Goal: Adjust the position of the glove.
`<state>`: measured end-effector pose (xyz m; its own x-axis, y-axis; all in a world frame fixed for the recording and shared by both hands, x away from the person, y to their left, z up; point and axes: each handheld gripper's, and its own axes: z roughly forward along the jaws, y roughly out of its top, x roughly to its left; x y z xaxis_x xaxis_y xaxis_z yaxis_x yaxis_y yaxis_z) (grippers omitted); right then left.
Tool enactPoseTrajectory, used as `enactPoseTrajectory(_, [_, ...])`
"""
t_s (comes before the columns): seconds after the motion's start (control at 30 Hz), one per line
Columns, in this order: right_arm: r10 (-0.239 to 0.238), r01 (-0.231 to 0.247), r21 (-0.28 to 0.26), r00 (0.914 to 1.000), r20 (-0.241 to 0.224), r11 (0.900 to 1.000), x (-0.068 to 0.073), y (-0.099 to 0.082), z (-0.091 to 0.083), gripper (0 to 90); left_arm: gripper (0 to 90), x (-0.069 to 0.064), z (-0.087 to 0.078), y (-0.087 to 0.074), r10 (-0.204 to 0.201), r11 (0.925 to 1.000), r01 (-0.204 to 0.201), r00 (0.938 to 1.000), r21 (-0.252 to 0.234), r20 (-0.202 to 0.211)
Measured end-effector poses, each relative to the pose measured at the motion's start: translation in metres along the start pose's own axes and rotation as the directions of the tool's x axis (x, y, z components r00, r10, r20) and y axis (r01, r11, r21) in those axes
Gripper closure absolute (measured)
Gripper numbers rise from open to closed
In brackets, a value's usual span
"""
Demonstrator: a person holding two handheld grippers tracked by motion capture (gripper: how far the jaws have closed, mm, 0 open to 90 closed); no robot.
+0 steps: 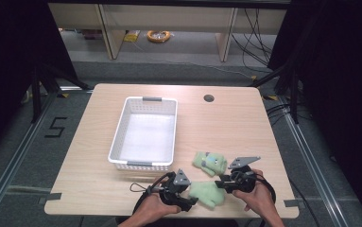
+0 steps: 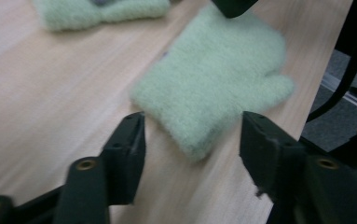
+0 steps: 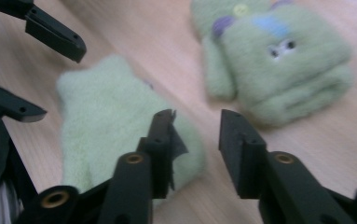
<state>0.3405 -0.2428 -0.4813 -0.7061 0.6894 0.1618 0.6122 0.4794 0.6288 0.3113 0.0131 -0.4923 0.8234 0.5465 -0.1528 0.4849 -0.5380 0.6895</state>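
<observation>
I see plain mitten (image 1: pixel 207 194) between left gripper (image 2: pixel 192 135) and right gripper (image 3: pixel 197 135), both jaws open, gripping nothing; face mitten (image 1: pixel 210 163) at 12 o'clock, blurred; floor mark "5" (image 1: pixel 56 126)

We see even overhead light on the worktop (image 1: pixel 226 123) in the high view; the surround is dark, nearly black at both sides. The white basket (image 1: pixel 144 131) floor looks a bit washed out w/ glare. Shadows are soft and short. Both tool views are blurry: the plain mitten (image 2: pixel 213 79) is fuzzy, the mitten w/ a face (image 3: pixel 278 56) smeared, esp. toward the edges.
</observation>
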Motion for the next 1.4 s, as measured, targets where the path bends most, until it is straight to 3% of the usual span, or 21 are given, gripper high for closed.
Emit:
enactPoseTrajectory(0.1, [0.047, -0.045, -0.037, 0.9983, 0.033, 0.9983, -0.005, 0.007, -0.016, 56.6, 31.4, 0.004, -0.007, 0.012, -0.003, 0.9993, 0.003, 0.9999, -0.037, -0.015])
enactPoseTrajectory(0.2, [0.055, -0.052, -0.061, 0.997, 0.055, 0.9968, -0.011, 0.009, -0.017, 55.9, 31.9, 0.009, -0.007, 0.026, -0.018, 0.998, 0.015, 0.9987, -0.061, -0.048])
enactPoseTrajectory(0.23, [0.066, -0.063, -0.063, 0.996, 0.059, 0.9961, -0.014, 0.01, -0.016, 55.9, 32.6, 0.011, -0.005, 0.031, -0.048, 0.9959, 0.044, 0.9976, -0.08, -0.05])
enactPoseTrajectory(0.27, [0.067, -0.061, -0.076, 0.9952, 0.071, 0.9952, -0.017, 0.011, -0.015, 55.9, 32.7, 0.015, -0.004, 0.036, -0.025, 0.998, 0.022, 0.9983, -0.06, -0.053])
enactPoseTrajectory(0.33, [0.085, -0.079, -0.077, 0.9932, 0.08, 0.9939, -0.023, 0.013, -0.014, 55.6, 33.3, 0.017, 0.003, 0.043, -0.065, 0.9949, 0.058, 0.9943, -0.083, -0.084])
enactPoseTrajectory(0.5, [0.106, -0.097, -0.094, 0.9896, 0.097, 0.9908, -0.04, 0.016, -0.01, 55.2, 35.3, 0.028, 0.017, 0.056, -0.064, 0.9966, 0.059, 0.9931, -0.058, -0.099])
enactPoseTrajectory(0.57, [0.114, -0.108, -0.059, 0.9876, 0.108, 0.9924, -0.045, 0.018, -0.01, 55.1, 36.3, 0.031, 0.021, 0.062, -0.077, 0.9965, 0.074, 0.9924, -0.039, -0.095])
enactPoseTrajectory(0.6, [0.137, -0.13, -0.077, 0.9854, 0.101, 0.9885, -0.045, 0.019, -0.007, 55.1, 36.4, 0.031, 0.025, 0.063, -0.092, 0.994, 0.085, 0.9898, -0.069, -0.109])
enactPoseTrajectory(0.63, [0.125, -0.118, -0.072, 0.9863, 0.107, 0.9904, -0.049, 0.019, -0.005, 55.1, 36.4, 0.032, 0.028, 0.065, -0.101, 0.9932, 0.094, 0.9891, -0.069, -0.108])
enactPoseTrajectory(0.67, [0.125, -0.12, -0.042, 0.9859, 0.112, 0.9918, -0.05, 0.021, -0.006, 55.1, 36.4, 0.034, 0.028, 0.068, -0.101, 0.9946, 0.098, 0.9897, -0.033, -0.102])
enactPoseTrajectory(0.73, [0.141, -0.137, -0.037, 0.9842, 0.108, 0.9898, -0.054, 0.023, 0.0, 55.2, 38.1, 0.038, 0.034, 0.073, -0.118, 0.9929, 0.117, 0.9864, -0.022, -0.114])
enactPoseTrajectory(0.8, [0.139, -0.137, -0.033, 0.9847, 0.104, 0.9901, -0.055, 0.024, 0.002, 55.3, 38.2, 0.039, 0.036, 0.075, -0.122, 0.9925, 0.121, 0.9862, -0.022, -0.112])
enactPoseTrajectory(0.83, [0.11, -0.105, -0.046, 0.9879, 0.109, 0.9934, -0.058, 0.024, 0.004, 55.3, 38.8, 0.04, 0.038, 0.076, -0.13, 0.9914, 0.128, 0.9846, -0.027, -0.116])
enactPoseTrajectory(0.87, [0.145, -0.142, -0.039, 0.984, 0.104, 0.9892, -0.056, 0.025, 0.004, 55.4, 39.4, 0.041, 0.038, 0.077, -0.134, 0.991, 0.133, 0.9838, -0.012, -0.119])
enactPoseTrajectory(0.9, [0.145, -0.142, -0.039, 0.9846, 0.097, 0.9891, -0.056, 0.026, 0.006, 55.3, 39.9, 0.043, 0.04, 0.076, -0.133, 0.9911, 0.133, 0.9832, -0.013, -0.125])
enactPoseTrajectory(0.93, [0.146, -0.143, -0.034, 0.9838, 0.105, 0.9891, -0.056, 0.027, 0.006, 55.3, 40.7, 0.042, 0.043, 0.076, -0.152, 0.9883, 0.149, 0.978, -0.033, -0.143])
enactPoseTrajectory(1.0, [0.131, -0.127, -0.043, 0.9867, 0.096, 0.9909, -0.058, 0.028, 0.009, 55.3, 42.3, 0.044, 0.046, 0.076, -0.153, 0.9881, 0.15, 0.9751, -0.032, -0.16])
enactPoseTrajectory(1.07, [0.144, -0.143, -0.017, 0.9847, 0.098, 0.9895, -0.058, 0.03, 0.009, 55.3, 43.2, 0.043, 0.047, 0.077, -0.137, 0.9905, 0.136, 0.9756, -0.02, -0.172])
enactPoseTrajectory(1.13, [0.139, -0.139, -0.008, 0.9844, 0.108, 0.9903, -0.059, 0.031, 0.01, 55.3, 43.4, 0.045, 0.05, 0.078, -0.148, 0.9889, 0.147, 0.975, -0.016, -0.166])
enactPoseTrajectory(1.17, [0.125, -0.122, -0.037, 0.9863, 0.107, 0.9919, -0.061, 0.031, 0.014, 55.3, 43.5, 0.046, 0.05, 0.079, -0.144, 0.9895, 0.144, 0.9733, -0.013, -0.179])
enactPoseTrajectory(1.4, [0.136, -0.138, 0.011, 0.9854, 0.102, 0.9903, -0.062, 0.033, 0.02, 55.1, 41.8, 0.048, 0.061, 0.076, -0.158, 0.9864, 0.164, 0.9692, 0.015, -0.189])
